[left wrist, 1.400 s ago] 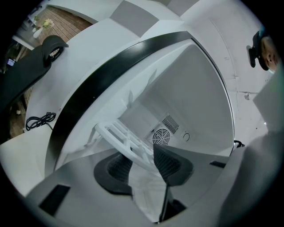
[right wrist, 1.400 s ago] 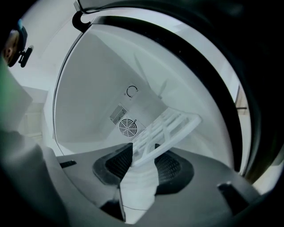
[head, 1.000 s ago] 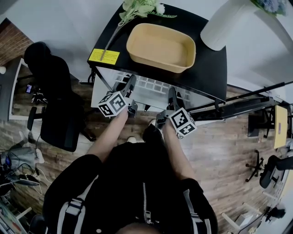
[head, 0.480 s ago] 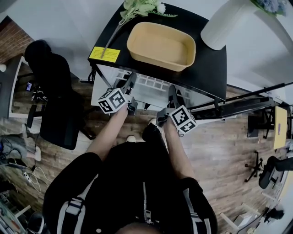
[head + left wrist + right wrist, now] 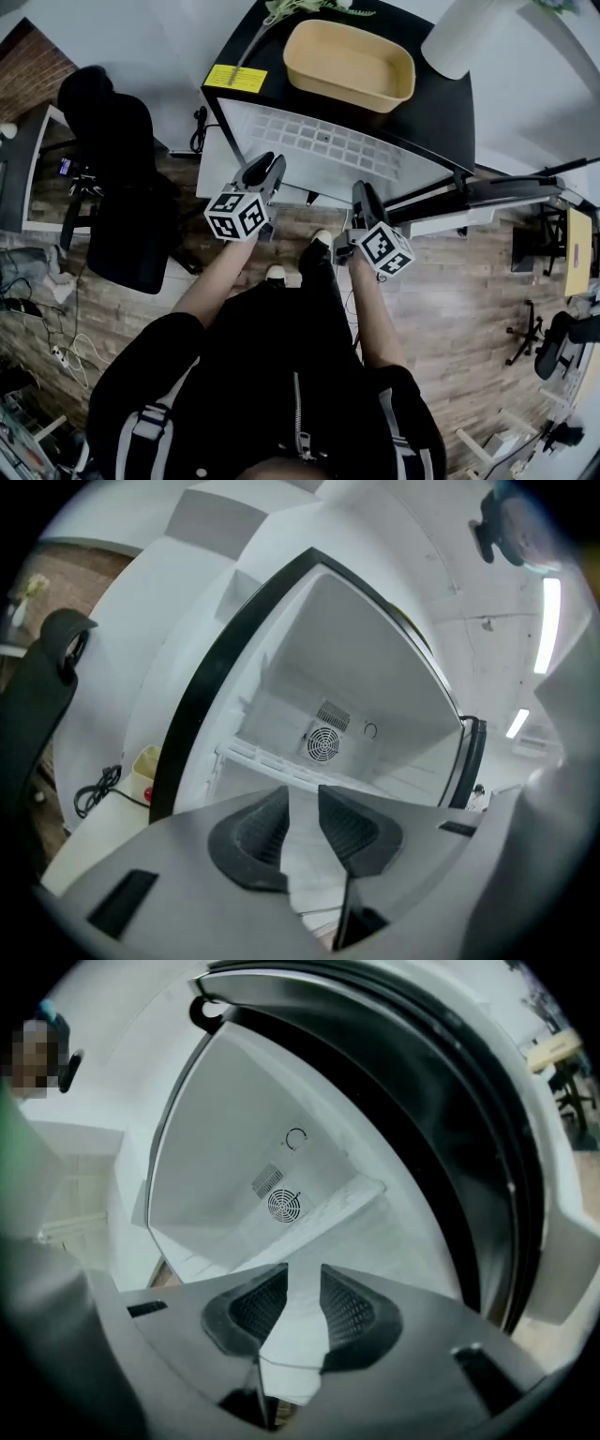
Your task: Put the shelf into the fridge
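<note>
The white grid shelf (image 5: 323,145) lies level in the open mini fridge (image 5: 441,112), below its black top. In the left gripper view the shelf (image 5: 267,761) spans the white cavity just under the rear fan (image 5: 323,745); in the right gripper view the shelf (image 5: 323,1213) does the same. My left gripper (image 5: 267,169) and right gripper (image 5: 361,194) hover just in front of the shelf's front edge. Both sets of jaws are closing. The left gripper (image 5: 302,799) and right gripper (image 5: 305,1279) each show a narrow gap with the white shelf seen through it, and the pads press on nothing.
A tan basin (image 5: 349,64), a flower stem (image 5: 281,19) and a yellow label (image 5: 235,78) are on the fridge top. The open fridge door (image 5: 497,192) swings out to the right. A black office chair (image 5: 112,187) stands left, over a wood floor.
Both grippers have drawn back from the fridge toward the person, and more of the shelf shows in front of them. The view has shifted so the fridge sits higher in the frame.
</note>
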Tool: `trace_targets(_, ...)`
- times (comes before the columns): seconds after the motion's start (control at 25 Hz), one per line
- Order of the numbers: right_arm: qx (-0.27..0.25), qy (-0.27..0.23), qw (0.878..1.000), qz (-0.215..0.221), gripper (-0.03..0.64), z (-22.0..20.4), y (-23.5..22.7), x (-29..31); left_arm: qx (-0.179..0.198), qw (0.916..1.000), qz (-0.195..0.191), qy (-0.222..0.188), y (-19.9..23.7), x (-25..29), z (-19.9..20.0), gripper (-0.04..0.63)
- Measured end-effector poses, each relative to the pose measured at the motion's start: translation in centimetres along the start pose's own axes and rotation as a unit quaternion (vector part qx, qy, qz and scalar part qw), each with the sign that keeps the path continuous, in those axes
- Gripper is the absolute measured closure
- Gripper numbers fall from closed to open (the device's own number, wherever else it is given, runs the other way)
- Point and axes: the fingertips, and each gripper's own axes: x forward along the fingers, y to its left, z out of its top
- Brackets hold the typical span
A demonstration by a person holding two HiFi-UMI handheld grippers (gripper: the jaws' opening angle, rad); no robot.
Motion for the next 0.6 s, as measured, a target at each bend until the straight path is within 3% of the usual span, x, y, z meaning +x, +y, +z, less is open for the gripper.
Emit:
trace_targets(0.16,-0.085,0.011,0.996,-0.010,0.599,-1.5,0.5,-1.7,0.071,0.9973,-0.006,0.017,-0.7,-1.7,0.0,0.529)
trace_targets(0.36,-0.191,-0.006,0.981,-0.017,0.609,-0.3,2.6,-3.4,0.151,0.9878,-0.016,0.034,-1.9,-3.3,0.0,0.551)
trace_targets(0.48,-0.223,-0.007,0.975,-0.015,0.609,-0.8,2.9,-4.0,0.191,0.9805,-0.026,0.037,-2.5,-4.1,0.2,0.551)
trace_targets(0.6,-0.220,-0.004,0.975,-0.015,0.609,-1.6,2.8,-4.6,0.212,0.9757,-0.041,0.038,-3.0,-5.1,0.3,0.552)
